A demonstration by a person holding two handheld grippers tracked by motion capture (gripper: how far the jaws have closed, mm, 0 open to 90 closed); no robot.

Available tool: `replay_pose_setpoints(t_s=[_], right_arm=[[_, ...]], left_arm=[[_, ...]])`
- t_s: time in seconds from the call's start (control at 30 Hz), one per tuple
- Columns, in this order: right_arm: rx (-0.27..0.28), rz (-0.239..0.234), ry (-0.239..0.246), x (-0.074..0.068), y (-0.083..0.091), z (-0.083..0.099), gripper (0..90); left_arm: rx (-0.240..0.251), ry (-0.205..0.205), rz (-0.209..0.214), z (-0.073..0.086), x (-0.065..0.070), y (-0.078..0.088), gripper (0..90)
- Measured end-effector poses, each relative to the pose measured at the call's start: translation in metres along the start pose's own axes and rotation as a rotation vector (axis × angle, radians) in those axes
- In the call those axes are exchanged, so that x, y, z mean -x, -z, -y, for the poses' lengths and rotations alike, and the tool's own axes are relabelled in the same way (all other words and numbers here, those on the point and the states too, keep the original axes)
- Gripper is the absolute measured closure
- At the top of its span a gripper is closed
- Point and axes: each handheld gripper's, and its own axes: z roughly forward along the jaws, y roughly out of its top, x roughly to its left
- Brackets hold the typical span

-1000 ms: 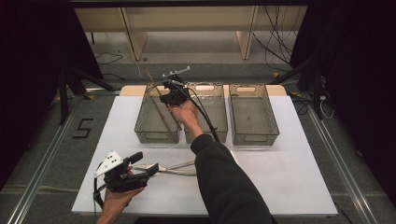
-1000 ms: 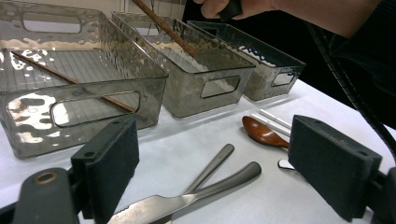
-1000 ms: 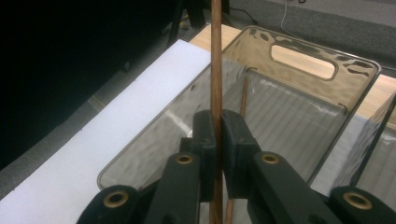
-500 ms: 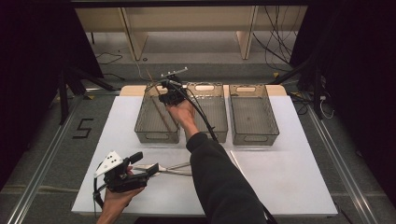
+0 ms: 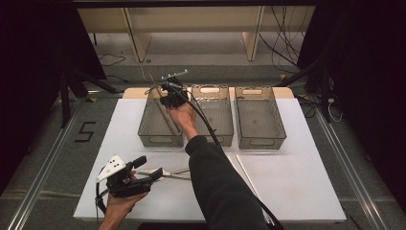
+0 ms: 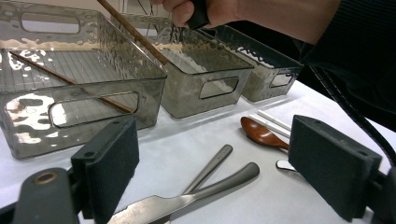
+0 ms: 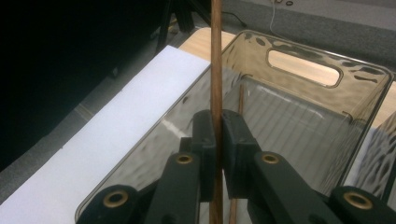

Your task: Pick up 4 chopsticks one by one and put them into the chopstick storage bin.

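Chopstick (image 7: 216,70) clamped between right gripper (image 7: 218,135) jaws, held over leftmost tray (image 5: 160,136), its shaft slanting down into tray in high view. Second chopstick (image 6: 65,80) lies inside same tray (diagonal on floor). Left gripper (image 6: 212,168) near table's front edge, jaws apart, nothing between pads; knife (image 6: 187,200) and wooden spoon (image 6: 261,135) on white mat (image 5: 306,182) ahead.
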Motion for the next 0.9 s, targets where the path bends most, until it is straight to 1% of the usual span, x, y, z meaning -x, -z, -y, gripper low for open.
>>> replay_pose_setpoints(t_s=[0.13,0.27,0.63,0.7,0.73,0.77,0.8,0.83,0.9], right_arm=[[0.002,0.004,-0.008,0.0,-0.004,0.001,85.1],[-0.008,0.009,-0.003,0.002,-0.007,0.002,85.0],[-0.033,0.017,-0.022,0.002,-0.017,0.008,84.5],[-0.038,0.024,-0.025,0.002,-0.019,0.009,84.1],[-0.041,0.031,-0.025,0.002,-0.019,0.009,82.9],[-0.039,0.032,-0.023,0.003,-0.02,0.01,79.9],[-0.043,0.027,-0.032,0.004,-0.02,0.01,74.6],[-0.045,0.021,-0.036,0.004,-0.02,0.01,71.9],[-0.043,0.019,-0.032,0.004,-0.018,0.009,69.1]], left_arm=[[0.001,-0.001,0.001,0.0,0.0,0.0,15.9],[0.002,0.0,0.002,0.0,0.0,0.0,15.9],[0.001,-0.002,0.004,0.0,0.0,0.001,15.9],[0.001,-0.002,0.005,0.0,0.001,0.0,15.9],[0.001,-0.002,0.005,0.0,0.001,0.0,15.9],[0.002,-0.001,0.005,0.0,0.001,0.0,15.9],[0.003,-0.001,0.005,0.0,0.001,0.001,15.9],[0.003,-0.001,0.005,0.0,0.001,0.001,15.9],[0.002,-0.001,0.005,0.0,0.0,0.001,15.9]])
